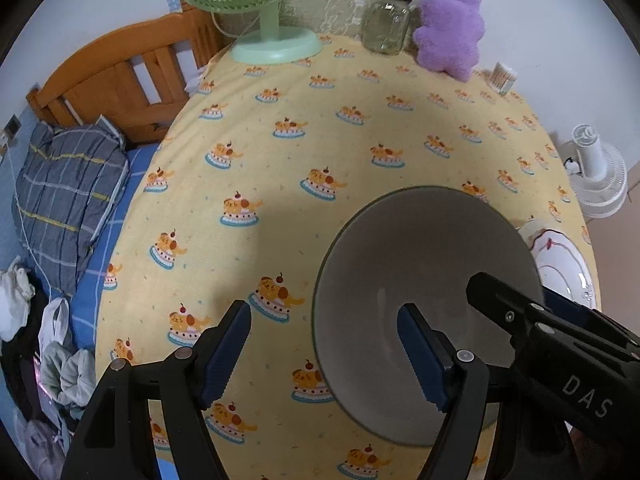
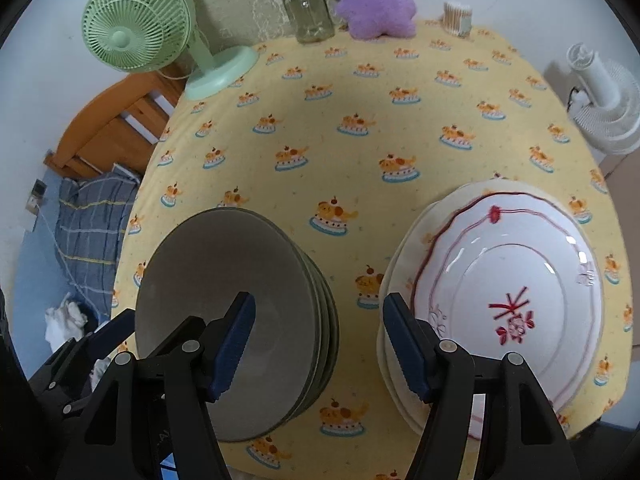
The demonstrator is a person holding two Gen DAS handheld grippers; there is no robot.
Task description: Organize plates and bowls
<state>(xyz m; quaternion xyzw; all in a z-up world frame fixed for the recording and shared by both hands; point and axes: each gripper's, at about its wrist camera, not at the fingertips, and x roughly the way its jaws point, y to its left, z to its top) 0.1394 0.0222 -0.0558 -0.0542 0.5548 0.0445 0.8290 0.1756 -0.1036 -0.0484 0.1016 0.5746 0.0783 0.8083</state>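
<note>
A stack of grey-green bowls (image 2: 224, 288) stands on the yellow tablecloth (image 2: 360, 152) at the near left; it also shows in the left wrist view (image 1: 420, 264). To its right lies a stack of white plates (image 2: 516, 296), the top one with red flower decoration, seen at the right edge in the left wrist view (image 1: 560, 268). My left gripper (image 1: 324, 356) is open and empty, its right finger over the bowl stack. My right gripper (image 2: 318, 344) is open and empty, above the gap between the bowls and the plates; it also shows in the left wrist view (image 1: 500, 300).
At the table's far edge stand a green fan (image 2: 160, 40), a glass jar (image 2: 308, 12), a purple plush toy (image 2: 376, 0) and a cotton-swab holder (image 2: 458, 18). A white fan (image 2: 604, 100) stands beyond the right edge. A wooden bed (image 1: 120, 80) with a pillow is left.
</note>
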